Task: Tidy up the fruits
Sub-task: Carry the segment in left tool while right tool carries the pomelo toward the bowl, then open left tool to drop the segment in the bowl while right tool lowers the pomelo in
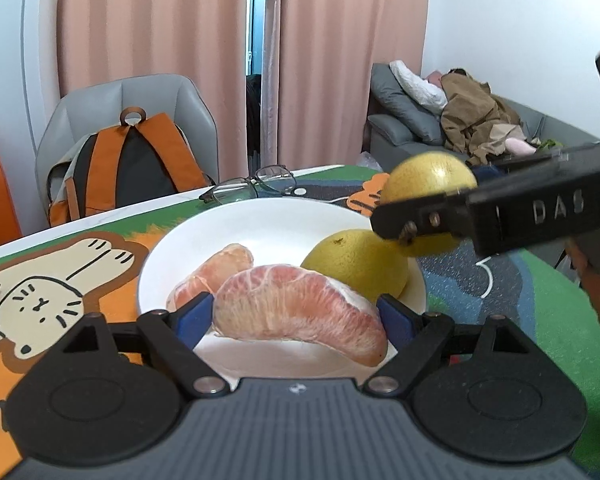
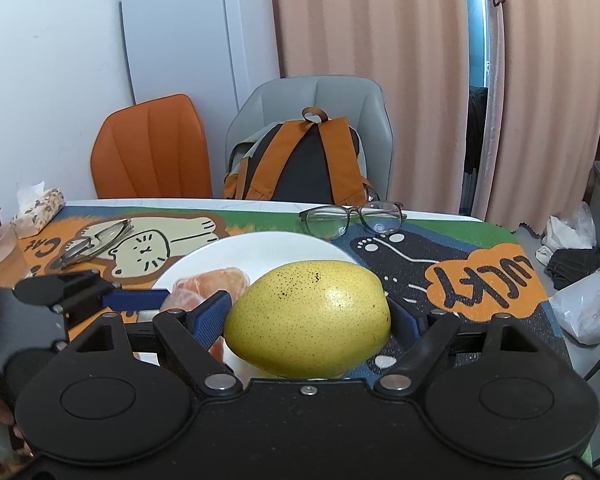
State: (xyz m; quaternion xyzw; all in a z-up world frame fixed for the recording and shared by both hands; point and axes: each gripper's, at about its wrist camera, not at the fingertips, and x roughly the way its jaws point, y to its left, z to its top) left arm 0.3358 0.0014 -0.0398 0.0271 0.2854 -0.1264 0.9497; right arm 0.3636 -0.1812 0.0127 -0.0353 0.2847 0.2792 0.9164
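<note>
Both grippers carry fruit over the white plate [image 1: 168,248].

The left gripper [image 1: 296,316] fingers clamp a peeled pomelo segment [image 1: 296,312], long axis crosswise; the right gripper [image 2: 308,320] grips a yellow peel piece [image 2: 308,316], above the plate's right rim, nearer the peel half [image 1: 356,264].

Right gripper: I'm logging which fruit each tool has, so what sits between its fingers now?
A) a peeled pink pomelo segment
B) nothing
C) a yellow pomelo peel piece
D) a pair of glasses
C: in the right wrist view the right gripper has its blue fingers against both sides of the yellow pomelo peel piece, held above the white plate; the left wrist view shows the same piece lifted.
</note>
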